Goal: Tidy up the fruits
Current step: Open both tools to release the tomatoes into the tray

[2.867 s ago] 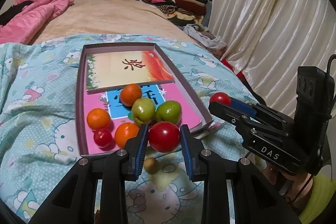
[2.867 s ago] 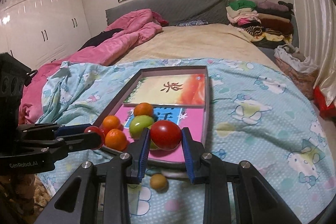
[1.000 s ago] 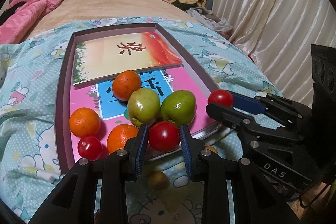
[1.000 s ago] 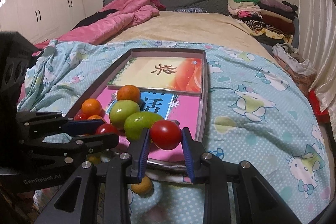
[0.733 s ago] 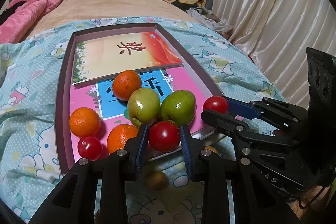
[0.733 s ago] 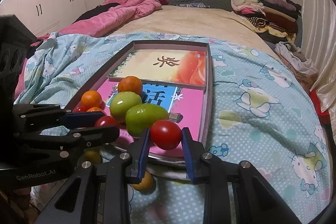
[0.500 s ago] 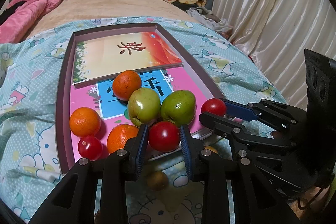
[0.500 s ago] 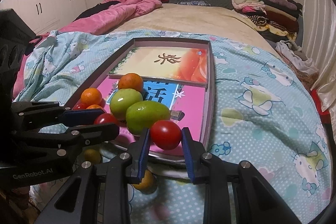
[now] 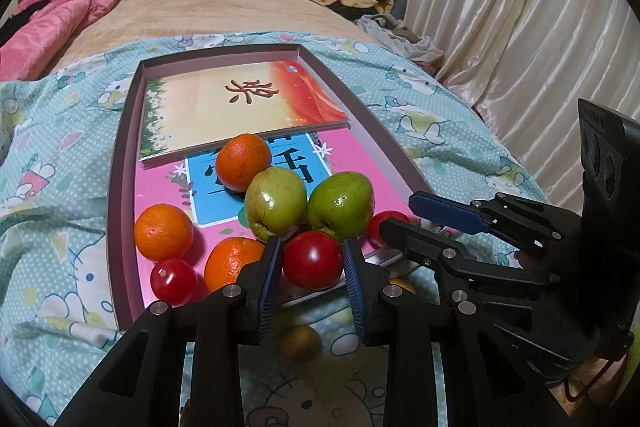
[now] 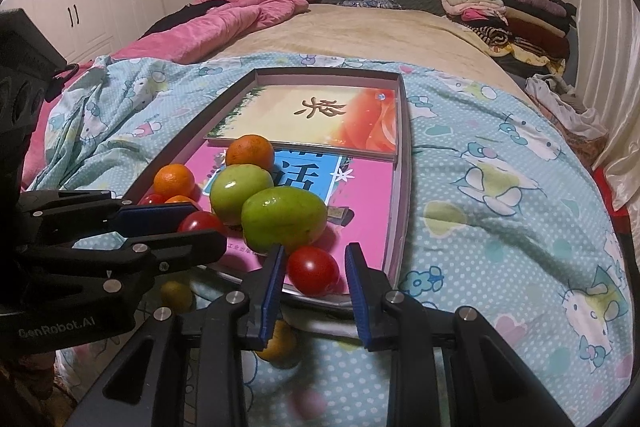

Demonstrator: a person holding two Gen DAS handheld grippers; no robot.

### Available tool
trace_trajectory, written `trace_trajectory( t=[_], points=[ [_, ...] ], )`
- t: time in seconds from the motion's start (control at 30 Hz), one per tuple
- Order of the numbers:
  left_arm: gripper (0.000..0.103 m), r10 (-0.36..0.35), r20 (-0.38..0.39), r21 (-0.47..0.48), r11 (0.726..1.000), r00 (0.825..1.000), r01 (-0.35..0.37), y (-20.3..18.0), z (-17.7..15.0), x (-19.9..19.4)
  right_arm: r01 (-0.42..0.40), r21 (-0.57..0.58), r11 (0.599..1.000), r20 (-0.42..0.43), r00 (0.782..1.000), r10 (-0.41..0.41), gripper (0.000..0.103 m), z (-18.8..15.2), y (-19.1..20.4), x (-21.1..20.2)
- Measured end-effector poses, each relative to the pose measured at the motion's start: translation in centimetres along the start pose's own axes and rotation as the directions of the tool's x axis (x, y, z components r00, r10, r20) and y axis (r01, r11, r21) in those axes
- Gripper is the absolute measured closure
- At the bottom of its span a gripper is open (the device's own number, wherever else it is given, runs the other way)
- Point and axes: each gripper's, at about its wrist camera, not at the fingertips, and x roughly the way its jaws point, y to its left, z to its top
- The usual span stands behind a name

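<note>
Left wrist view. The left gripper (image 9: pixel 313 269) is clamped on a red tomato (image 9: pixel 312 259), both blue pads (image 9: pixel 267 275) pressing its sides. The fruit hangs just above the near edge of the shallow tray (image 9: pixel 120 187), directly ahead of the fingertips; my judgement is that it is held there for setting down among the fruit already gathered. Beyond the tips two green fruits (image 9: pixel 276 201) sit touching each other, with an orange (image 9: pixel 242 161) behind them. To the left of the tips lie two more oranges (image 9: pixel 163 231) and a small loose tomato (image 9: pixel 174 281). A small yellowish fruit (image 9: pixel 299 343) lies on the patterned blanket (image 9: pixel 52 147) beneath the gripper, outside the tray. The right gripper (image 9: pixel 396 225) enters from the right, a red fruit partly hidden at its tips.

Right wrist view. The right gripper (image 10: pixel 314 273) grips a second tomato (image 10: pixel 313 270), glossy, smooth and round, over the tray's near right corner. The green fruits (image 10: pixel 284 219) sit just ahead and left of its tips. The left gripper (image 10: pixel 200 225) reaches in from the left, its tomato (image 10: pixel 200 222) showing between the fingers. Both tomatoes appear unblemished. Two small fruits (image 10: pixel 280 343) remain on the blanket below, so sorting looks unfinished
</note>
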Motion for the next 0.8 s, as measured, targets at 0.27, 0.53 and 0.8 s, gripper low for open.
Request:
trace_trajectory(
  t=[0.27, 0.53, 0.8],
  points=[
    [0.071, -0.004, 0.0, -0.012, 1.0, 1.0, 0.004, 0.2, 0.0, -0.3, -0.004, 0.045, 0.999, 0.032, 0.999, 0.003, 0.068, 0.2, -0.9, -0.9],
    [0.061, -0.026, 0.025, -0.032, 0.999, 0.999, 0.027, 0.5, 0.3, -1.2, -0.012, 0.085, 0.996, 0.07, 0.998, 0.006, 0.058, 0.4, -1.7, -2.1],
    [0.048, -0.017, 0.09, -0.068, 0.997, 0.996, 0.023, 1.8, 0.1, -4.1, -0.029, 0.101, 0.994, 0.079, 0.997, 0.021, 0.054, -0.3, -1.5, -3.6]
  ],
)
